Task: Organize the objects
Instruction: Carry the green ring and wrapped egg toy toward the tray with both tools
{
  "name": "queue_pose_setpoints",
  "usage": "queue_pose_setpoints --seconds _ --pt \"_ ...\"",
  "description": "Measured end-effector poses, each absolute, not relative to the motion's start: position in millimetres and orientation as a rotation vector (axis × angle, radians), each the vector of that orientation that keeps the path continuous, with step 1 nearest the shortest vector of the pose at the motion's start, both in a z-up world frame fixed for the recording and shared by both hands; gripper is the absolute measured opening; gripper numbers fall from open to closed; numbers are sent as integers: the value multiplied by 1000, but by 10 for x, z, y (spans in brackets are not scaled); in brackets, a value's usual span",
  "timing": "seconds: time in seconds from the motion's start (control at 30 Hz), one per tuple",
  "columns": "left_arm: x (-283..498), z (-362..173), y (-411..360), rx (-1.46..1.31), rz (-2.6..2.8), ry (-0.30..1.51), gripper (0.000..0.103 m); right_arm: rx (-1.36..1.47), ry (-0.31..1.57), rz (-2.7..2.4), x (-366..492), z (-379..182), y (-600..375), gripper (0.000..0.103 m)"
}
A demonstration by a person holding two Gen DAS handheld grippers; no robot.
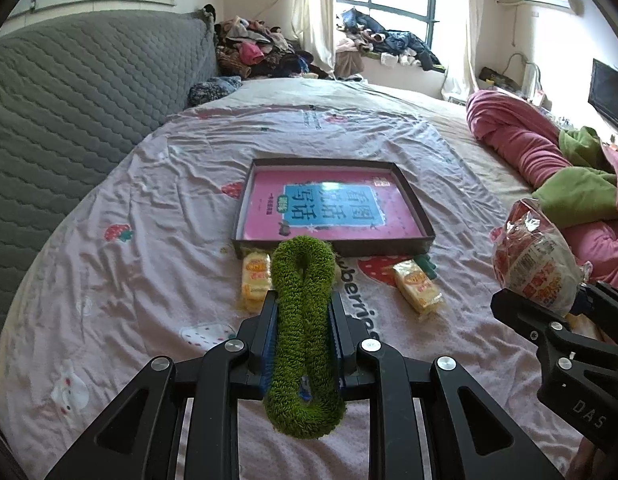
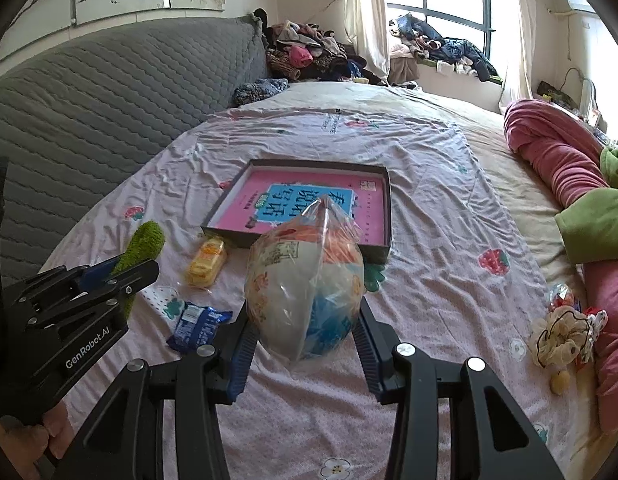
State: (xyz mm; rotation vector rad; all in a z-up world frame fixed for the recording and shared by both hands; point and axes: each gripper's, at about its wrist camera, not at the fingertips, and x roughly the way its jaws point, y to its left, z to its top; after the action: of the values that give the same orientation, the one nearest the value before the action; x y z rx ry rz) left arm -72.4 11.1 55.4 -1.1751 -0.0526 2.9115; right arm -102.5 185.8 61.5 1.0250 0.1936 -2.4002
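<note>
Left gripper (image 1: 303,312) clamping on a fuzzy green loop (image 1: 303,320), right gripper (image 2: 305,344) squeezing a bagged bowl of instant noodles (image 2: 305,284), both hovering over the bed sheet (image 2: 429,208) just short of the shallow box (image 1: 413,196). Holding only one pink book (image 1: 329,208) so far, so barely getting going. Still lying outside, left to right: one blue snack packet (image 2: 199,326), two yellow packets (image 1: 255,276) (image 1: 417,286), one cream scrunchie (image 2: 561,338).
</note>
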Motion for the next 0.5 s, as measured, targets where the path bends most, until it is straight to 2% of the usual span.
queue_pose_setpoints --seconds 0.5 --pt "-952 916 60 -1131 3019 -52 23 964 212 -2405 -1219 885 1703 46"
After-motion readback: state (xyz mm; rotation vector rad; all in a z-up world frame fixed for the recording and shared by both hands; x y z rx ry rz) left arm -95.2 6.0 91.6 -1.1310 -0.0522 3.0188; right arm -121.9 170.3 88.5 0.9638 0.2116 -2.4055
